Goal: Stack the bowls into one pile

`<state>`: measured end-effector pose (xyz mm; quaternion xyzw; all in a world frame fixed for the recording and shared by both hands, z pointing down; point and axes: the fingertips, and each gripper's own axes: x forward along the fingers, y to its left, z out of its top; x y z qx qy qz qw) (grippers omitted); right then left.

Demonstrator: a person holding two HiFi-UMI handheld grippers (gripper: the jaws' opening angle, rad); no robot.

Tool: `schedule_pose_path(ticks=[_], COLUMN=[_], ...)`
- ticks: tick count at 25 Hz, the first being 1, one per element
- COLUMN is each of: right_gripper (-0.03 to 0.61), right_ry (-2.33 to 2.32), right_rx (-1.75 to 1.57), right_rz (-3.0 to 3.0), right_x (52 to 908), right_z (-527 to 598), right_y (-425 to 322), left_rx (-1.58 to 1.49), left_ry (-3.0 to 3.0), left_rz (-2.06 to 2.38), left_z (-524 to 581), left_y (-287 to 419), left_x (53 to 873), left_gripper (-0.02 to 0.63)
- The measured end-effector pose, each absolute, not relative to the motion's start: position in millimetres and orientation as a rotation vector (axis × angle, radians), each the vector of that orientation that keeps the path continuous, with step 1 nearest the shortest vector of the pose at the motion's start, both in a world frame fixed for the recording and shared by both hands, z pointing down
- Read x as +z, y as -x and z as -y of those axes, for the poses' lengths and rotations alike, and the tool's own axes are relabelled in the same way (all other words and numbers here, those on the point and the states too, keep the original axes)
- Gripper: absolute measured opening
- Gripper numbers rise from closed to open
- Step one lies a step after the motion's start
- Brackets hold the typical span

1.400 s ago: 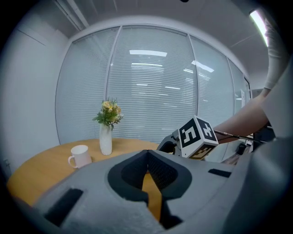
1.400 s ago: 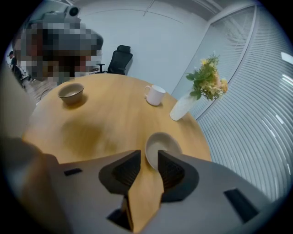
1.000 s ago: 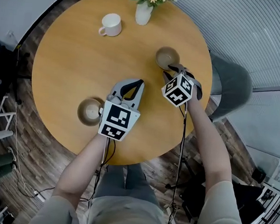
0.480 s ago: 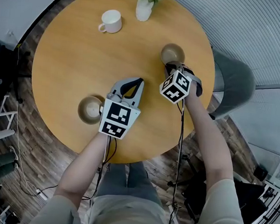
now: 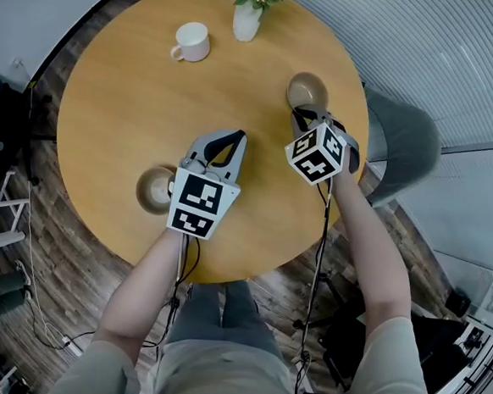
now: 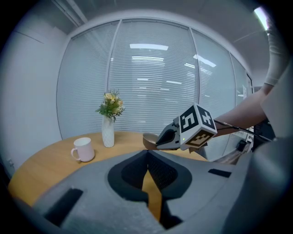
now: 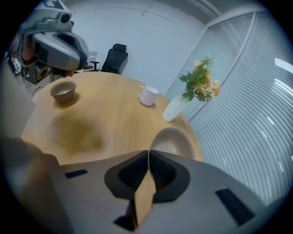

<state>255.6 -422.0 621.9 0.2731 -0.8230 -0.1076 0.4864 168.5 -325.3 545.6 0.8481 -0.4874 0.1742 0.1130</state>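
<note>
- Table: round, wooden, seen from above.
- Left bowl: sits upright on the table at about 8 o'clock, near the edge. It is empty and nothing grips it.
- Mug: white, at 11 o'clock, with its handle turned to the left.
- Left gripper: over the table near 6 o'clock and pointing toward 1 o'clock. Its jaws are pressed together at the tips with nothing between them. The left bowl lies just beside its body, at its 9 o'clock.
- Vase: white, with flowers, at 12 o'clock by the far edge.
- Right gripper: at 3 o'clock, pointing toward 11 o'clock. Its jaws have just closed and now pinch the near rim of the right bowl.
- Right bowl: at 2 o'clock, open side up, well apart from the left bowl, so the two are not yet stacked.
- Chair: grey, beyond the table edge at 3 o'clock.
</note>
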Motion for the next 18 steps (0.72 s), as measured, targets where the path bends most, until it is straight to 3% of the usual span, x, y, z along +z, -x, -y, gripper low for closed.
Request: schedule_pose_path(ticks=[18], right_gripper=[0.034], right_ry=[-0.904], right_rx=[-0.255], right_rz=[2.272], right_x=[432], right_z=[377], right_y=[-267], left_rx=[0.412], left_ry=[-2.614], left_rz=[1.546], left_z=[309], left_y=[-158], left_x=[416], left_gripper=[0.018])
